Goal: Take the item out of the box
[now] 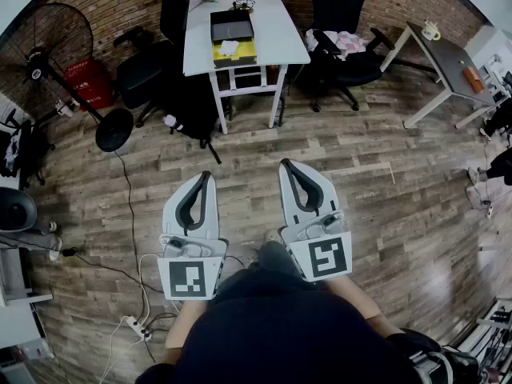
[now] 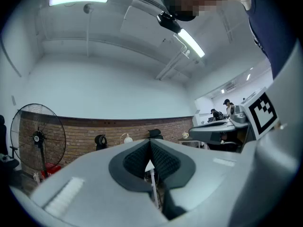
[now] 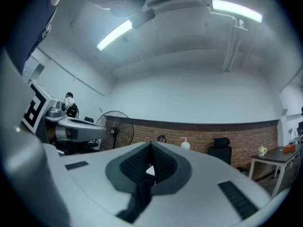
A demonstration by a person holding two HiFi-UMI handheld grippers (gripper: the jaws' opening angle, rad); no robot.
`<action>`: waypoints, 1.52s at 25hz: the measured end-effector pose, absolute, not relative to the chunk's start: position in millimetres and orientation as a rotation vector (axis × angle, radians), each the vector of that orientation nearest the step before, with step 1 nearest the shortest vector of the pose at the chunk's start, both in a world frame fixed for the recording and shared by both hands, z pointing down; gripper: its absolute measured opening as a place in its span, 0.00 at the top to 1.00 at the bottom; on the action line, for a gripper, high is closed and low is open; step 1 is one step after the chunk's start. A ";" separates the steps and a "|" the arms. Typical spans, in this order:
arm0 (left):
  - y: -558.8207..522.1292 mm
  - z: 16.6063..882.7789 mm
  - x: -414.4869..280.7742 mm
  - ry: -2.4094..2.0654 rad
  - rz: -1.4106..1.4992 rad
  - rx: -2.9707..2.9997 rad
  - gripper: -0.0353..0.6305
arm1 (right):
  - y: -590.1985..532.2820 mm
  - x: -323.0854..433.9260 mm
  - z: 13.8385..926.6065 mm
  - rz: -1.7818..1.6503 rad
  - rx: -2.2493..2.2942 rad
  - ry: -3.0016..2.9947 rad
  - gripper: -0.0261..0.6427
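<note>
A black open box [image 1: 231, 27] lies on the white table [image 1: 280, 34] at the far end of the room, with a yellow box [image 1: 234, 52] holding a pale item just in front of it. My left gripper [image 1: 205, 177] and my right gripper [image 1: 288, 166] hang side by side over the wooden floor, well short of the table. Both are shut with nothing between the jaws. In the left gripper view the closed left gripper [image 2: 150, 143] points level at the brick wall. The right gripper [image 3: 150, 145] is closed too in its own view.
A standing fan [image 1: 50, 58] is at the left, with a red crate [image 1: 86, 82] behind it. Black office chairs [image 1: 340, 30] flank the table. A grey side table [image 1: 444, 62] with a mug is at the right. Cables and a power strip [image 1: 136, 326] lie on the floor near my feet.
</note>
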State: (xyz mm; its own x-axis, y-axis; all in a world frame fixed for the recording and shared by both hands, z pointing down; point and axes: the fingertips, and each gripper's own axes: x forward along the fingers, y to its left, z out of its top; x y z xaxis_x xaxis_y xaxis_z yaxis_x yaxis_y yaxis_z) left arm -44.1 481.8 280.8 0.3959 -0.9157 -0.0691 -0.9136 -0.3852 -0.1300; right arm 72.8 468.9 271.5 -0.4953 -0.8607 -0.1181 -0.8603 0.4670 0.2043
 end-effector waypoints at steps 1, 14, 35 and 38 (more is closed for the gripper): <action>485.0 279.7 -45.0 1.650 -0.018 -2.500 0.93 | 471.4 71.4 270.5 -0.369 1.580 -2.691 0.94; 487.9 275.2 -51.3 1.647 0.007 -2.512 0.93 | 474.6 65.8 263.3 -0.358 1.609 -2.703 0.94; 330.0 284.7 -45.2 1.691 -0.009 -2.496 0.93 | 308.9 64.5 277.0 -0.287 1.522 -2.760 0.85; 292.2 279.0 -41.5 1.701 -0.019 -2.473 0.93 | 268.7 67.7 271.6 -0.293 1.497 -2.781 0.85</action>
State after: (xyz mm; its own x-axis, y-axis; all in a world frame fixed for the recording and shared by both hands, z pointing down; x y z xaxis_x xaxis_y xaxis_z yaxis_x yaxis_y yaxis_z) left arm -41.5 292.2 279.0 0.3607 -0.9301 -0.0688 -0.9284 -0.3509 -0.1225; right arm 67.7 268.7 271.6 -0.5539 -0.8248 -0.1133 -0.8303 0.5374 0.1476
